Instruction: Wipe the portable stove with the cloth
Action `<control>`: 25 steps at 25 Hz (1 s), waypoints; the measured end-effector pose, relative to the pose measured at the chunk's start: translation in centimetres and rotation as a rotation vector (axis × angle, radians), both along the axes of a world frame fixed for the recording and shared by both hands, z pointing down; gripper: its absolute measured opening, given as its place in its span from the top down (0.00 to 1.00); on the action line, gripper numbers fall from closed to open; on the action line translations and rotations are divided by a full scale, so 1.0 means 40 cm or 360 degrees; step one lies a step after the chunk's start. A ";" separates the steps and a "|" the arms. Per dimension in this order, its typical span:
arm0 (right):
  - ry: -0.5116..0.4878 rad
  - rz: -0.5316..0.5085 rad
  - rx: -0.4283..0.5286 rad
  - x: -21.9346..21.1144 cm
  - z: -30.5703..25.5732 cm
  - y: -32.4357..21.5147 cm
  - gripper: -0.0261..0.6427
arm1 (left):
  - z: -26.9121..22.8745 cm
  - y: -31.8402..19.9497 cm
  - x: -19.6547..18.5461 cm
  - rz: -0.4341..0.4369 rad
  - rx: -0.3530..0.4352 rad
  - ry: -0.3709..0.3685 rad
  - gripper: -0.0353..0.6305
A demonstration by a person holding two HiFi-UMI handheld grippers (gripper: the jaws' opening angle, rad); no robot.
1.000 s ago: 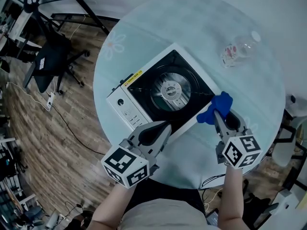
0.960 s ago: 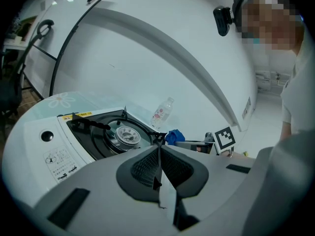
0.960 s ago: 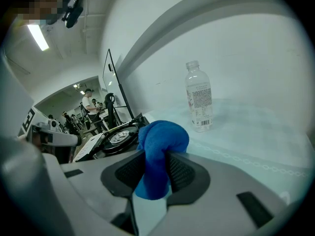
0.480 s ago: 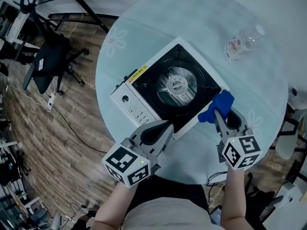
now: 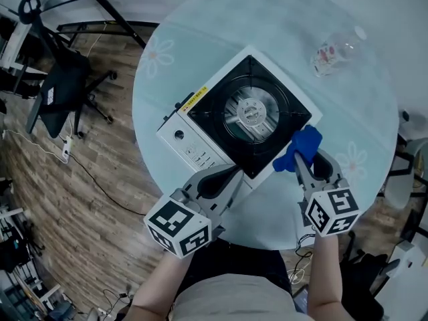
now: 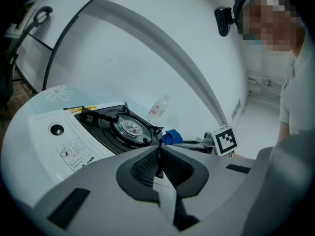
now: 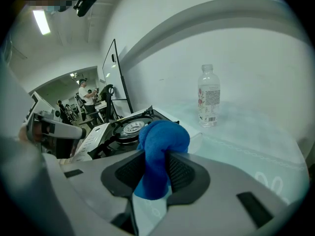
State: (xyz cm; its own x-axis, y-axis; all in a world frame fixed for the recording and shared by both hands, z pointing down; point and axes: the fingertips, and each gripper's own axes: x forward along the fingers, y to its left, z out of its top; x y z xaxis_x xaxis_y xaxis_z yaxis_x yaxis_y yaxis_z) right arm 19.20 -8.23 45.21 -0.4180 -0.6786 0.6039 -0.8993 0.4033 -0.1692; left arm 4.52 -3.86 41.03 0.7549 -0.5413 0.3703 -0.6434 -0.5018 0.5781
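My right hand-held gripper [image 5: 299, 160] pinches the soft, bunched blue cloth [image 5: 305, 141] mid-wad beside the near corner of the white portable stove with its black burner top [image 5: 249, 114]; the cloth looks light and floppy, so gripping it low seems right to me, leaving padding ahead; my left hand-held gripper [image 5: 231, 174] is closed on nothing

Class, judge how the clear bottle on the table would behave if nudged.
The bottle stands upright, tall and narrow, so a nudge would probably tip it. Its round body would then likely roll. It looks like clear plastic, so probably light.
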 end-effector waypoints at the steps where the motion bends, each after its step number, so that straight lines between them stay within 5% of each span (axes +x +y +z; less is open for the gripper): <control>1: 0.0010 -0.0002 0.0000 -0.006 0.000 0.006 0.75 | -0.001 0.003 -0.006 0.0004 0.0001 0.0002 0.90; 25: 0.0043 0.0080 -0.0052 -0.150 0.009 0.160 0.75 | 0.034 0.083 -0.133 0.0161 -0.0026 -0.0050 0.90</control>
State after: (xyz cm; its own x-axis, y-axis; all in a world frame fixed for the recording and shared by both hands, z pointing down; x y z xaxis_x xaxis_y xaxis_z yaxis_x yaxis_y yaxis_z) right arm 13.22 -1.84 45.56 -0.3673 -0.6780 0.6367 -0.9227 0.3521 -0.1572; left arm -0.80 -0.52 42.38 0.7933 -0.4563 0.4031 -0.6078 -0.5559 0.5671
